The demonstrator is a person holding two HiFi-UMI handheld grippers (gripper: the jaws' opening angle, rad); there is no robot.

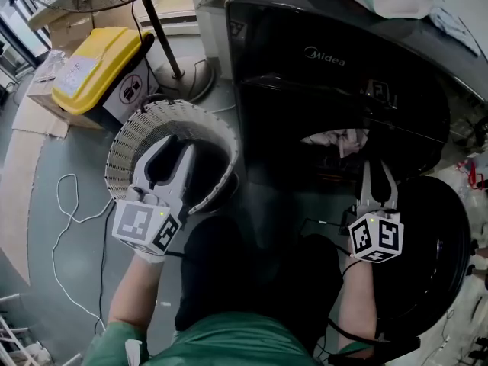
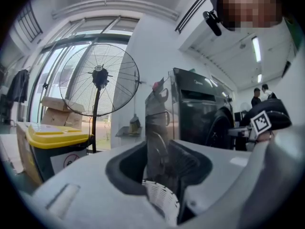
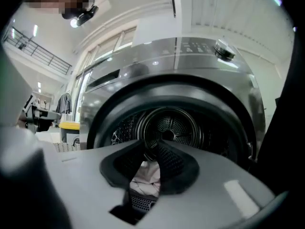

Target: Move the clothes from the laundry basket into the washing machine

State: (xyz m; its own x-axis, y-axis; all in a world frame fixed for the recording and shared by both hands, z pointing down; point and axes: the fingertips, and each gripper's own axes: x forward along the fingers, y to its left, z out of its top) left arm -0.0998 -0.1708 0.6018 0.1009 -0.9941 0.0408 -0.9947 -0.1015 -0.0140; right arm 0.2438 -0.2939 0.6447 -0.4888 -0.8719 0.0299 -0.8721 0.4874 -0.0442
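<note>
The round white slatted laundry basket (image 1: 126,139) sits left of the black washing machine (image 1: 328,59), and its inside looks dark. My left gripper (image 1: 175,145) reaches over the basket's near rim. A piece of that rim (image 2: 162,199) sits deep between the jaws, which are closed on it. My right gripper (image 1: 377,165) points into the machine's open drum (image 3: 174,125). A white cloth (image 3: 148,173) is pinched between its nearly closed jaws. The same cloth (image 1: 341,139) bunches at the drum's mouth just ahead of the fingertips.
The machine's round door (image 1: 431,258) hangs open at the lower right. A yellow-lidded bin (image 1: 99,67) and a standing fan's pole (image 1: 160,29) are behind the basket. A white cable (image 1: 65,227) lies on the floor at left. Two people stand far off (image 2: 259,95).
</note>
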